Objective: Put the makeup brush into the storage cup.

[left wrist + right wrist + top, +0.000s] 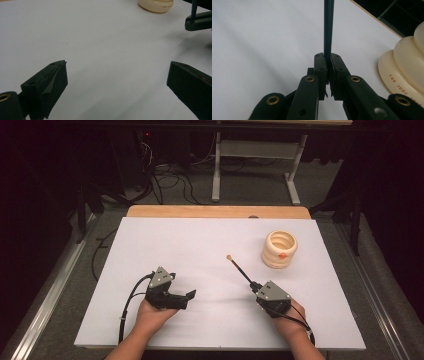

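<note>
2 hand-held grippers: right hand-held gripper clamps a brush by 1 end; left hand-held gripper gapes empty. Risk: the brush pivots, missing the cream holder.

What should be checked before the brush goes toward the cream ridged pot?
1. Right tool shut on the brush: ok, the jaws clamp the dark handle in the right gripper view.
2. Brush tip free: ok, it points up the table, clear of the pot.
3. Pot upright with its opening up: ok in the high view.
4. Path from tip to pot over the white table: ok, nothing lies between them.
5. Left tool out of the way: ok, jaws wide open with nothing between them, well left of the brush.
6. Contents of the pot: cannot tell.
</note>
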Available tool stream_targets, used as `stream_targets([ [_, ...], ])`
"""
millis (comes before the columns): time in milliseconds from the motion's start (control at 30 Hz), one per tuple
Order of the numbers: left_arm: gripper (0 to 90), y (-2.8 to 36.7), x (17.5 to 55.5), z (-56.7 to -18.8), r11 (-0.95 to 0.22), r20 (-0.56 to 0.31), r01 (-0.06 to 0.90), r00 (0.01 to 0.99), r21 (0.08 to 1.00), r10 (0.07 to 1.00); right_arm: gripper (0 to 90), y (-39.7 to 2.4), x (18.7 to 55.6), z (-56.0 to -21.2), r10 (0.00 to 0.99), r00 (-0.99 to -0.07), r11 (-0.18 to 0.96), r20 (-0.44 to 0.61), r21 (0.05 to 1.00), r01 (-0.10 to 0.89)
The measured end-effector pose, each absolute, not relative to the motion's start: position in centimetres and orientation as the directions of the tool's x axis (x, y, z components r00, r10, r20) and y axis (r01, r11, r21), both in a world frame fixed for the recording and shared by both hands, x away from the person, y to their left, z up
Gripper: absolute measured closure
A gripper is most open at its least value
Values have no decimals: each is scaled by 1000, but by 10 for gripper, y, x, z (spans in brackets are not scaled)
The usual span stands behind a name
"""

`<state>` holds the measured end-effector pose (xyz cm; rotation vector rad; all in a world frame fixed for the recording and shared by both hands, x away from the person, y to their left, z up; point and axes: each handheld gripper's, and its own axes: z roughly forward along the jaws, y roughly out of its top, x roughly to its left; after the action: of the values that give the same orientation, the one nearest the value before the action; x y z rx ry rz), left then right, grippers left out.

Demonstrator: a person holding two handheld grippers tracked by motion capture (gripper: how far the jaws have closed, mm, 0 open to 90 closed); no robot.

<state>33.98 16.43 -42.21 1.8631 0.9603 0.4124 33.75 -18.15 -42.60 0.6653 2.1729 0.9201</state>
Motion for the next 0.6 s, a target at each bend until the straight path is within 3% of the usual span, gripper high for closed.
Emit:
stream_targets([
  [600, 39, 163, 338, -421, -201, -134, 420, 643, 885, 754, 875, -188, 338, -424, 735, -654, 452, -180, 849, 275],
])
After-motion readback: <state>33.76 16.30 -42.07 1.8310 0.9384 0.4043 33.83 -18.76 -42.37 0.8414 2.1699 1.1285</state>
